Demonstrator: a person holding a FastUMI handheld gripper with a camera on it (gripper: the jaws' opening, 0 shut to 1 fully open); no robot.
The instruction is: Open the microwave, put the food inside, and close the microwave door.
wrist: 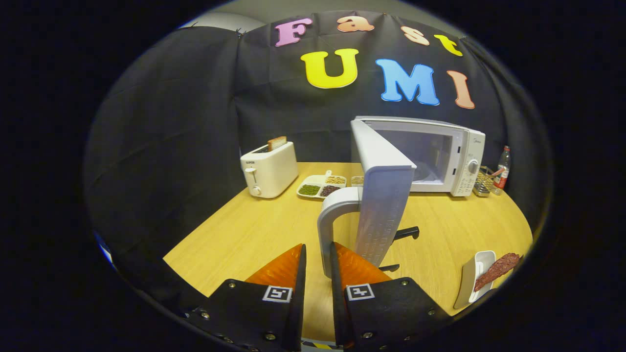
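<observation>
The white microwave (440, 156) stands at the back of the wooden table (254, 234). Its door (384, 195) is swung wide open toward me, and the cavity looks empty. The door's curved handle (328, 220) runs down between my gripper's (318, 247) fingers. They stand narrowly parted: the handle lies against the right finger, and a thin strip of table shows between it and the left finger. The food, a reddish-brown strip (496, 270), lies on a white dish (467, 281) to the right of the fingers, near the table's edge.
A white toaster (269, 168) holding a slice of bread stands at the back left. Between it and the microwave lies a divided tray of beans (320, 187). A wire basket (483, 182) and a bottle (502, 167) stand right of the microwave.
</observation>
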